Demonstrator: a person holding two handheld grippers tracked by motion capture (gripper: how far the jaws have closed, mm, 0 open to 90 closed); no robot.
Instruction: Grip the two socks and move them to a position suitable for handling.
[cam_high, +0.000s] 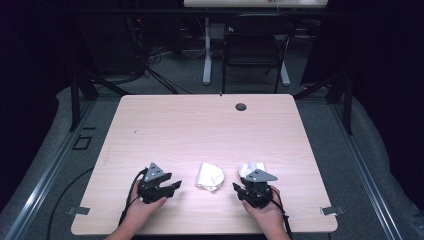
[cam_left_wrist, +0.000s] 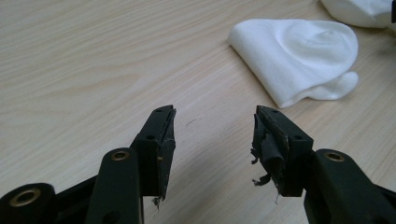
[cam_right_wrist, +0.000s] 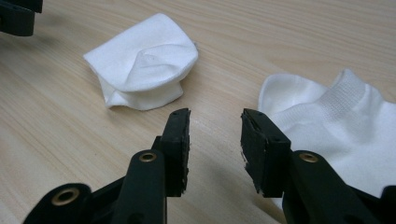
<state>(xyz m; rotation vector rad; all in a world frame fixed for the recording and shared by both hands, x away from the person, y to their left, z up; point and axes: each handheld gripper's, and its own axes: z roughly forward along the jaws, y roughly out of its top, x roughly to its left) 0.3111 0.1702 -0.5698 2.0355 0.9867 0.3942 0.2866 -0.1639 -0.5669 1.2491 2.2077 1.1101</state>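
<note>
Both fingers, left (cam_high: 172, 186) and right (cam_high: 240, 190), hover open and empty. One sock (cam_high: 210, 176) lies between them, another (cam_right_wrist: 341, 126) beside the right; pinching its cuff squarely looks best.

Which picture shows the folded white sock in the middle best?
The right gripper view: the folded sock lies whole and near. The left gripper view shows it too, farther off at the upper right. The high view shows it small.

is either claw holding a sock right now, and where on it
No. The left claw and right claw are both open over bare table, empty.
</note>
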